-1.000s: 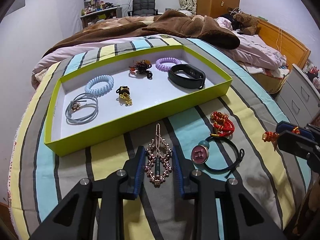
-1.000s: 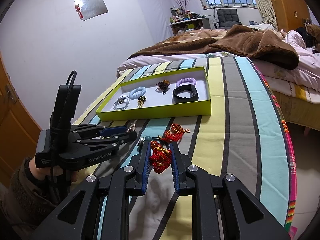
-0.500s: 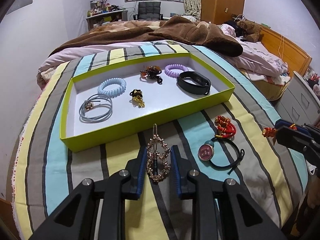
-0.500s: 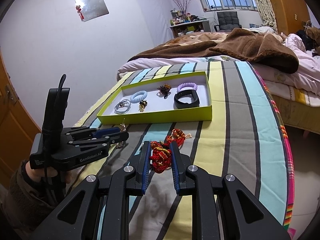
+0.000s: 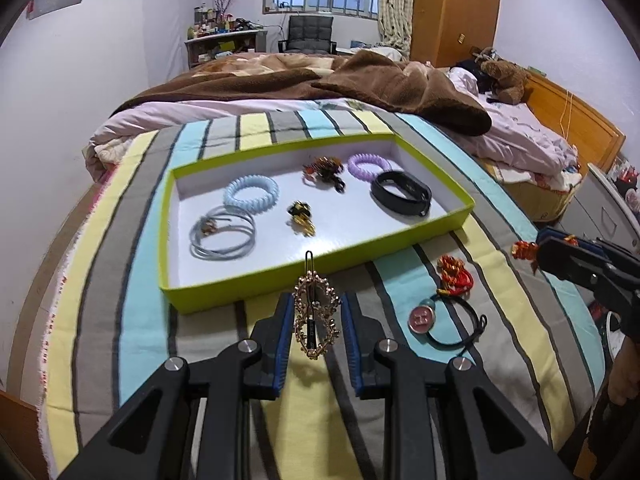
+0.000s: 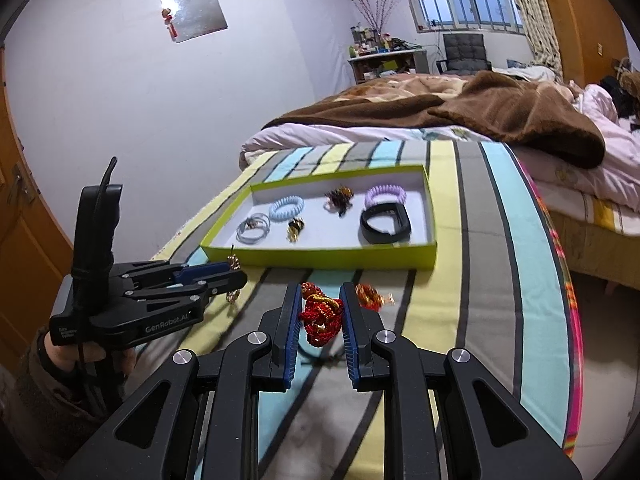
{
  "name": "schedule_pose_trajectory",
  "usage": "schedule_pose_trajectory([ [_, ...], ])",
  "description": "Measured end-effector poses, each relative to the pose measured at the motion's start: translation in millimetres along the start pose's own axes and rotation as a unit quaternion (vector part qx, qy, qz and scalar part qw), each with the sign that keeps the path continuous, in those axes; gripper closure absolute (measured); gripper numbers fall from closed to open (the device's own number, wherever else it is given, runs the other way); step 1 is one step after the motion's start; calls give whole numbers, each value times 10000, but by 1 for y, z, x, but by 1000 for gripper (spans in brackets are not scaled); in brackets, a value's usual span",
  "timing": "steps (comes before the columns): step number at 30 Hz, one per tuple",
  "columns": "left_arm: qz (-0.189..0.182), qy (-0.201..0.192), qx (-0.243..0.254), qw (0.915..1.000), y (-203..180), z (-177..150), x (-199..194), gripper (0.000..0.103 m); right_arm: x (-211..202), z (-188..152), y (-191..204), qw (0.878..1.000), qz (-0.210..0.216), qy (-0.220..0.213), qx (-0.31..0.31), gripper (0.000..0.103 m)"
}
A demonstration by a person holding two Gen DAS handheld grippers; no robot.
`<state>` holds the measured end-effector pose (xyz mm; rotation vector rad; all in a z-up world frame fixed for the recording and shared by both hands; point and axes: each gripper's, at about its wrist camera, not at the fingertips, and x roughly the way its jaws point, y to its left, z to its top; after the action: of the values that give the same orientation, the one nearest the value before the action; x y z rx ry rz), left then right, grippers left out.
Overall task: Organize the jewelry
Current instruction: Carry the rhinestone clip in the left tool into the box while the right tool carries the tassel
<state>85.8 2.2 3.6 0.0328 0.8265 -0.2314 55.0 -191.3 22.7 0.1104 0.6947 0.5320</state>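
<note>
Just in front of the green tray's [image 5: 320, 268] near wall, the left gripper [image 5: 316, 322] pinches a gold hair clip [image 5: 316, 320] between its blue pads, lifted off the striped blanket [image 5: 520, 248]. Right of the tray's near corner, the right gripper [image 6: 320, 316] clamps a red braided bracelet [image 6: 322, 314]. Another red bracelet [image 5: 456, 276] and a black hair tie [image 5: 452, 324] lie on the blanket near the tray.

Striped bedcover [image 5: 132, 280] on the bed carries a green tray [image 5: 320, 268], near edge. Directly on the cover, right of tray front: red knot [image 5: 454, 276], black cord with pink disc [image 5: 448, 322] touching it. Brown blanket [image 5: 340, 80] heaped behind the tray.
</note>
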Motion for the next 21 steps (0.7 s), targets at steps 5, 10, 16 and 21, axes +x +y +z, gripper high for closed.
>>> schedule_pose_trajectory([
  [5, 9, -120, -76, 9999, 12, 10, -6, 78, 16, 20, 4, 9999, -28, 39, -151, 83],
  [10, 63, -194, -111, 9997, 23, 21, -7, 78, 41, 39, 1, 9997, -82, 138, -182, 83],
  [16, 80, -151, -168, 9997, 36, 32, 3, 78, 79, 59, -2, 9990, -145, 334, -261, 83],
  [21, 135, -49, -216, 9997, 45, 35, 15, 78, 110, 66, -1, 9977, -154, 540, -391, 83],
])
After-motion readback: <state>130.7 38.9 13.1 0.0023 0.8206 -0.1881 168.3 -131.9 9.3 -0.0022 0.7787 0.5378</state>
